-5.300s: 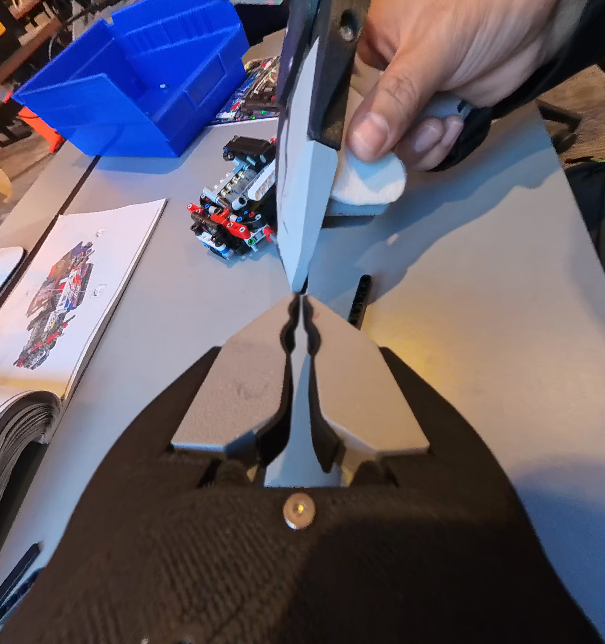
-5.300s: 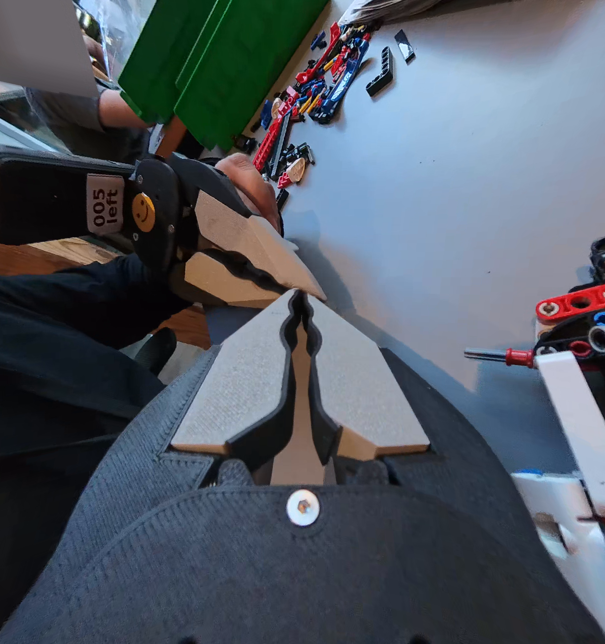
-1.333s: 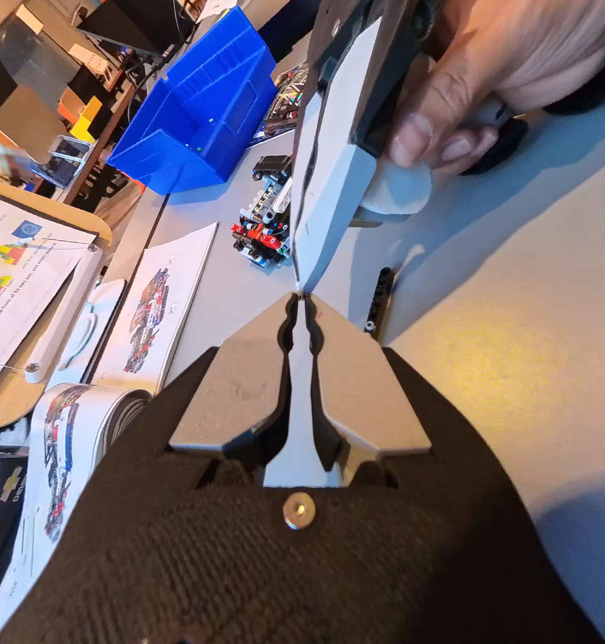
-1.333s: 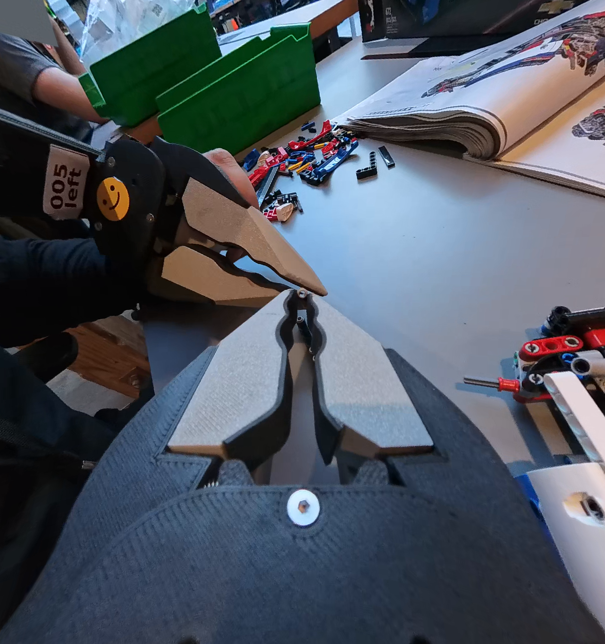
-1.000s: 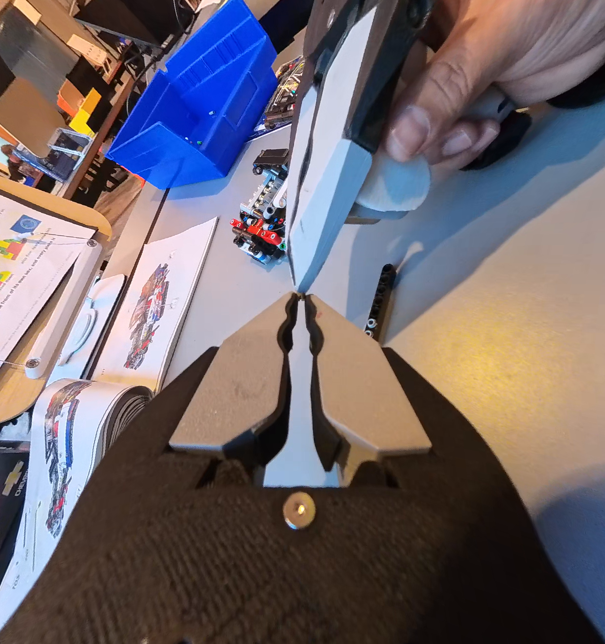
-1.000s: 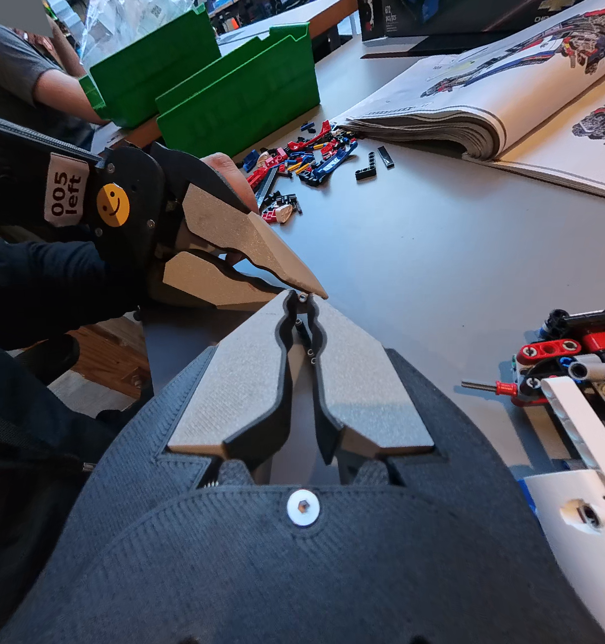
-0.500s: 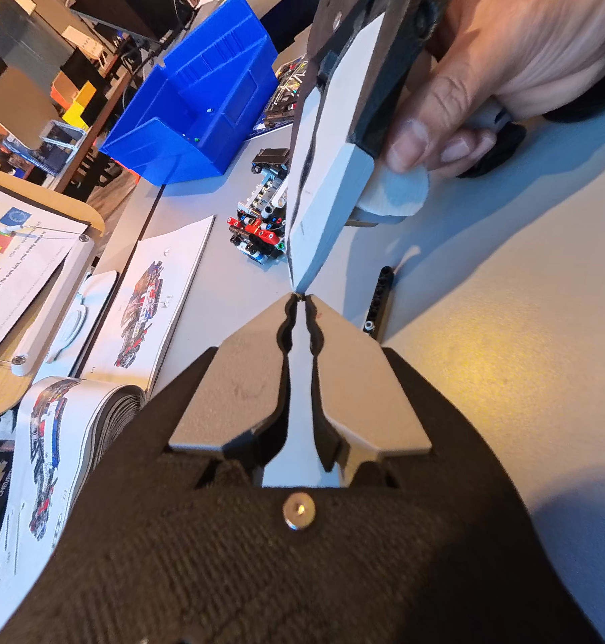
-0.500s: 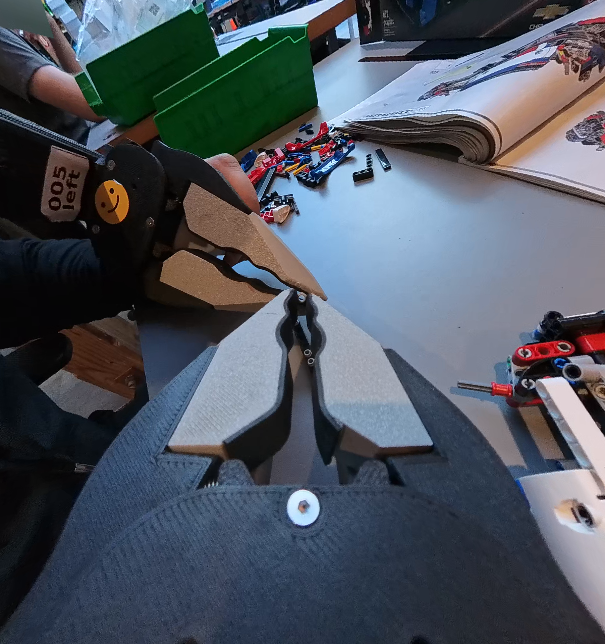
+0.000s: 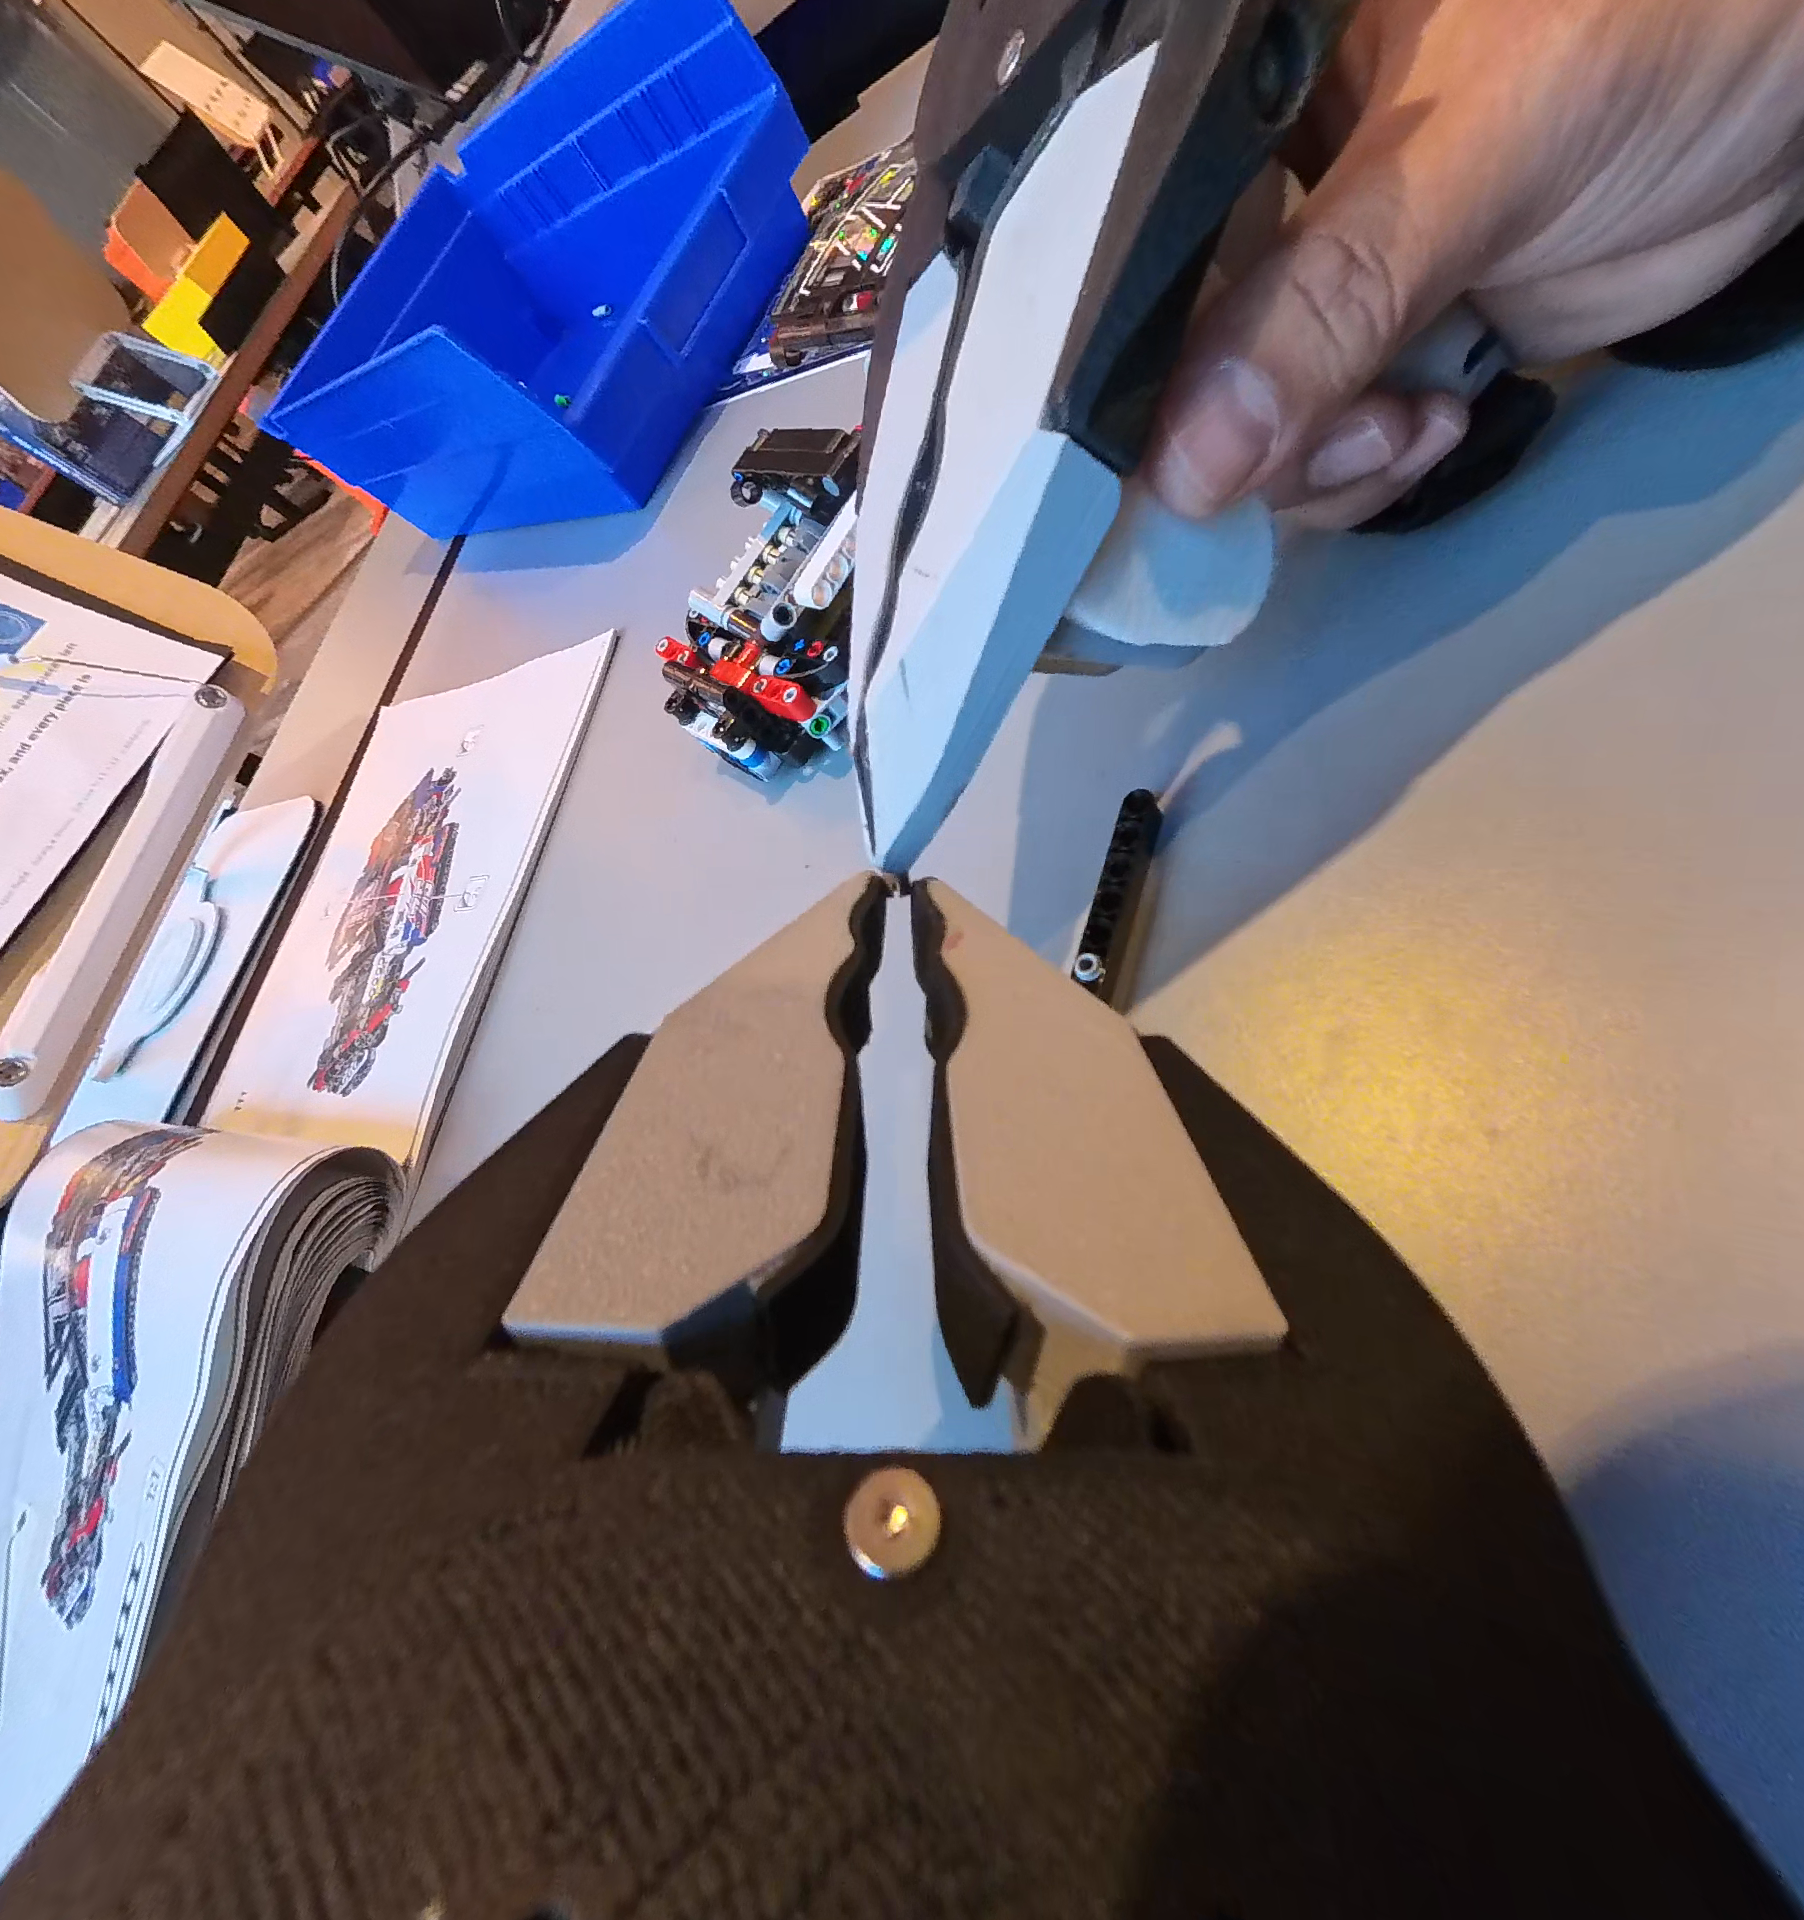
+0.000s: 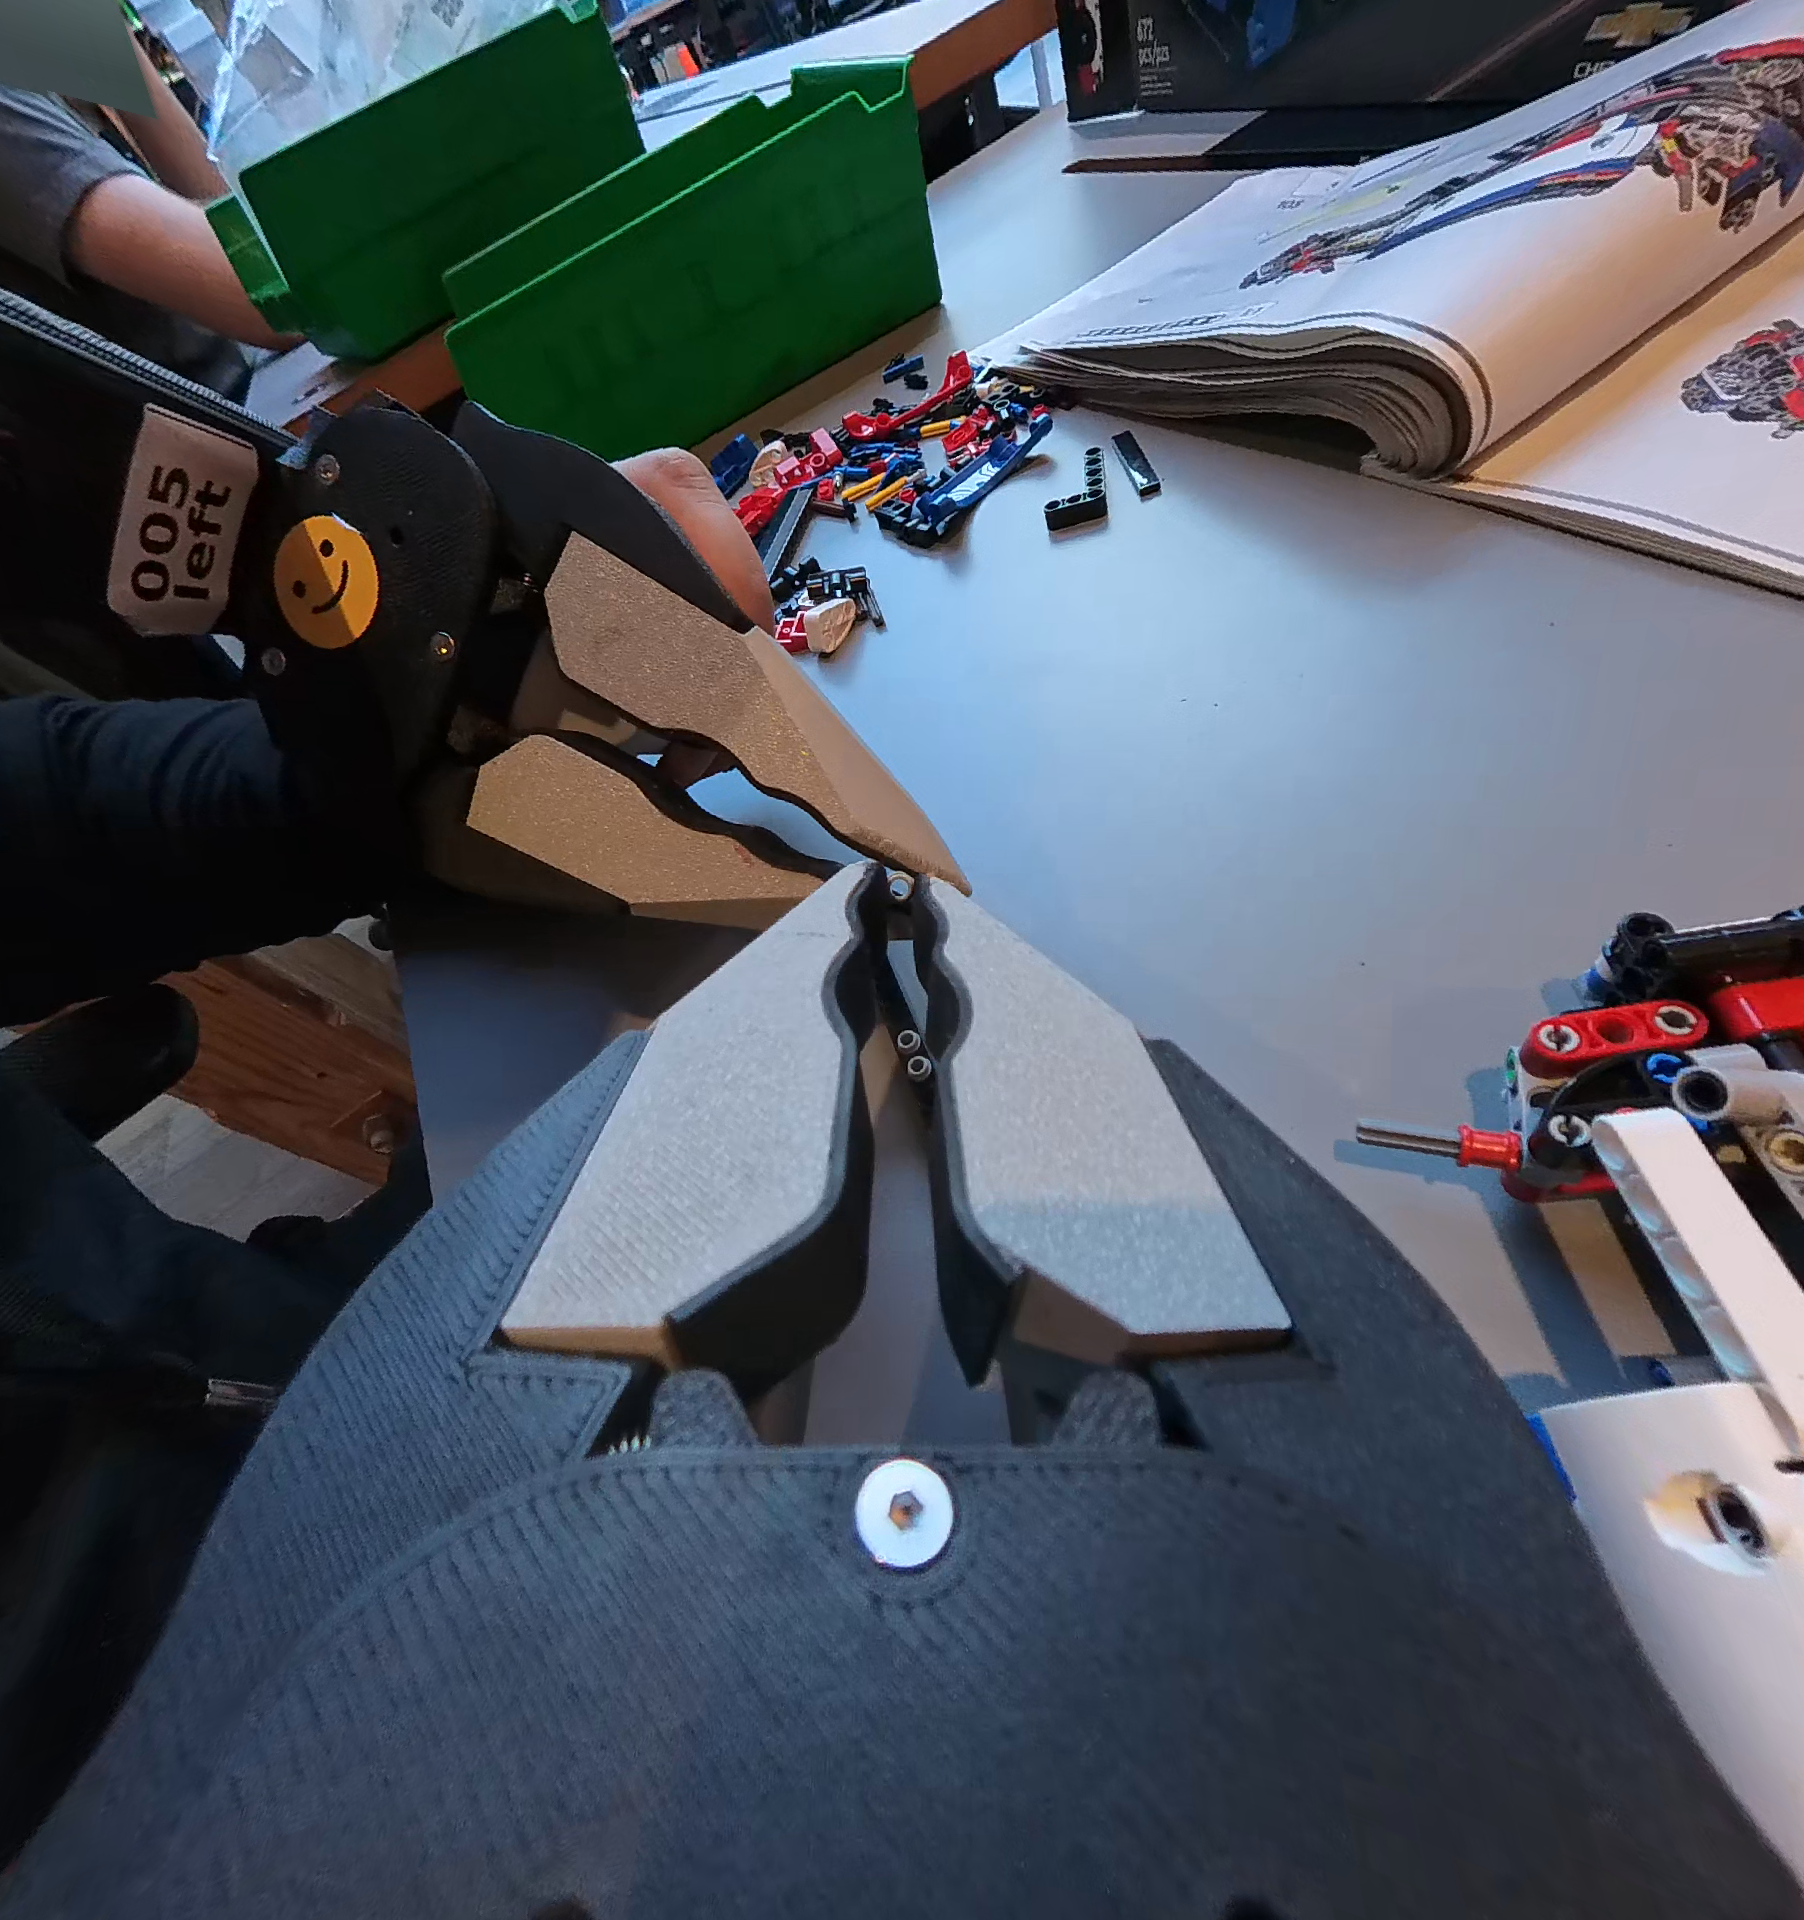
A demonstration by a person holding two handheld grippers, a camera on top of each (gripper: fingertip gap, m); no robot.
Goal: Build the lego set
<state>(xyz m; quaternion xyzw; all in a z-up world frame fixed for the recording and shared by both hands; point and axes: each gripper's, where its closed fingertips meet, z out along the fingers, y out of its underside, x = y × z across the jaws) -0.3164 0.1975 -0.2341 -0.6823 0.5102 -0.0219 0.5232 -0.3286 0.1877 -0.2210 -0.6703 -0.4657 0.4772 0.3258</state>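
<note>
My left gripper (image 9: 895,885) and my right gripper (image 10: 899,891) meet tip to tip above the grey table (image 9: 1500,935). A small grey pin (image 10: 899,888) sits between the tips, and both pairs of fingers are closed on it. In the left wrist view the right gripper (image 9: 880,857) comes down from above, held by a hand (image 9: 1500,208). In the right wrist view the left gripper (image 10: 939,878) comes in from the left. A black beam (image 9: 1118,894) lies on the table just beyond; it shows through my right fingers' gap (image 10: 913,1049). The part-built car (image 9: 768,644) stands farther off (image 10: 1687,1081).
An open instruction book (image 9: 430,904) lies left of the car (image 10: 1500,312). A blue bin (image 9: 565,312) stands at the back. Green bins (image 10: 690,260) and a pile of loose parts (image 10: 908,457) lie beyond the left gripper. A person's arm (image 10: 150,239) is at the far left. The tips of both grippers are at nearly the same place.
Both grippers stay tip to tip on the pin. Over the last seconds they tilted together, so more of the bins and book shows. In the last half second almost nothing moved.
</note>
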